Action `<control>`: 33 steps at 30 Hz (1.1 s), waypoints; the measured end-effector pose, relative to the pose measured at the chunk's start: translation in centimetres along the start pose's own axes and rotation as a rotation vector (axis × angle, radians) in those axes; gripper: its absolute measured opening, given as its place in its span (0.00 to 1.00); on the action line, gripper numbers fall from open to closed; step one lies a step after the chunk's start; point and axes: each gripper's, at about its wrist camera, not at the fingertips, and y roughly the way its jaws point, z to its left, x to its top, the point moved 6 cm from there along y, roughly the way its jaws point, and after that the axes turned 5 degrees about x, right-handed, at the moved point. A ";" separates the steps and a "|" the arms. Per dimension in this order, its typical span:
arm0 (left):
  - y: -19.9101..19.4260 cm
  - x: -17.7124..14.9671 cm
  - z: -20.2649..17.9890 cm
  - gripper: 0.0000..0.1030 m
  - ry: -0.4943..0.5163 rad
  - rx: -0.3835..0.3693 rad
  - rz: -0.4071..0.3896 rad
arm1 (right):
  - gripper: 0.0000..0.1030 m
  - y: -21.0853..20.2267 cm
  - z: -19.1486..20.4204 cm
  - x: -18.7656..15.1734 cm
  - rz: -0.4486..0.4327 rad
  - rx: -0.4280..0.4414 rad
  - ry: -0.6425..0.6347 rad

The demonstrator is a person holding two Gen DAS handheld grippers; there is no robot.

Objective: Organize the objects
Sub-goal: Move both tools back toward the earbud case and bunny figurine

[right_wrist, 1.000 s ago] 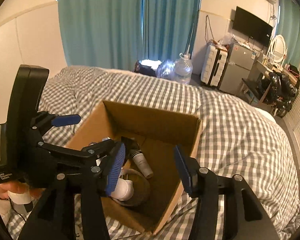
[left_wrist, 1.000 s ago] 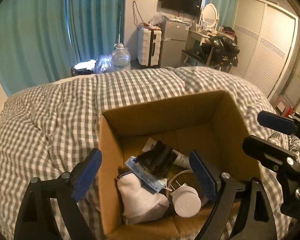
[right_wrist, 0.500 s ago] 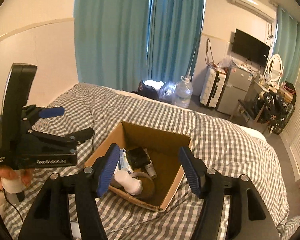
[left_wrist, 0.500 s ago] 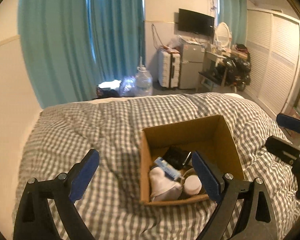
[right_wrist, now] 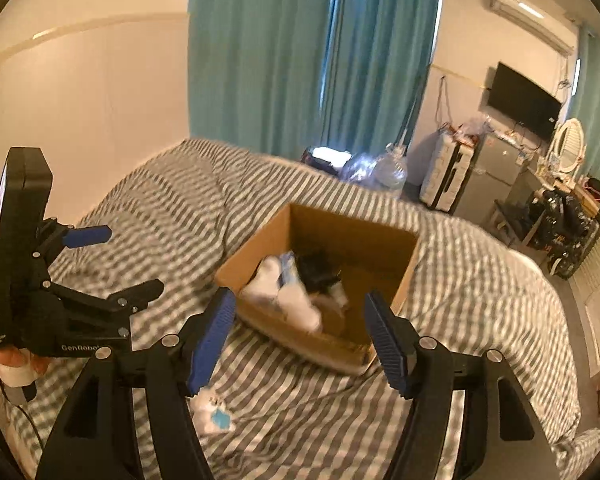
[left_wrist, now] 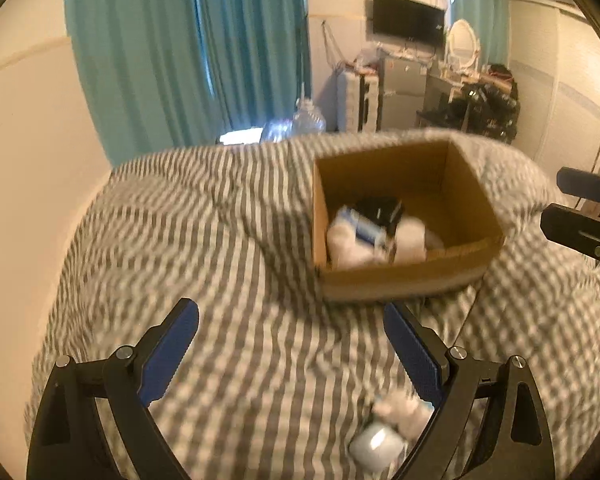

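Observation:
An open cardboard box (left_wrist: 460, 184) sits on the checked bed cover; it also shows in the right wrist view (right_wrist: 404, 276). Inside lie white socks (left_wrist: 344, 240), a blue-and-white packet (left_wrist: 364, 228), a black item (left_wrist: 380, 208) and a white round thing (left_wrist: 410, 238). A small white and blue-grey object (left_wrist: 384, 436) lies on the cover near my left gripper's right finger; it shows in the right wrist view (right_wrist: 214, 414) too. My left gripper (left_wrist: 292, 356) is open and empty, short of the box. My right gripper (right_wrist: 300, 332) is open and empty above the box's near edge.
The checked bed cover (left_wrist: 180, 240) spreads left and toward me. Beyond the bed stand a teal curtain (left_wrist: 188, 48), a water jug (left_wrist: 308, 118), a white suitcase (left_wrist: 358, 100) and a cluttered desk (left_wrist: 476, 100). A wall (left_wrist: 28, 140) runs along the left.
Both grippers have pulled back and up from the box, which now looks smaller and farther. The view has swung, bringing a small white object on the cover into sight. Both stay open.

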 end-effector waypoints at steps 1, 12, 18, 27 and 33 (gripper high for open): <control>0.5 -1.2 -0.1 0.93 -0.005 -0.003 0.022 | 0.64 0.5 0.3 -0.8 0.017 0.009 -0.002; 1.9 -9.2 -1.7 0.93 -0.004 -0.004 0.157 | 0.64 8.1 4.8 -10.5 0.272 0.148 0.015; 2.7 -12.0 -1.3 0.93 0.025 0.005 0.182 | 0.64 9.9 5.0 -12.6 0.356 0.152 0.012; 3.0 -11.8 -0.7 0.93 -0.004 -0.018 0.186 | 0.64 12.6 6.5 -13.9 0.460 0.202 -0.008; 3.3 -11.6 -0.9 0.93 -0.004 -0.006 0.188 | 0.47 12.9 6.4 -14.4 0.459 0.217 0.007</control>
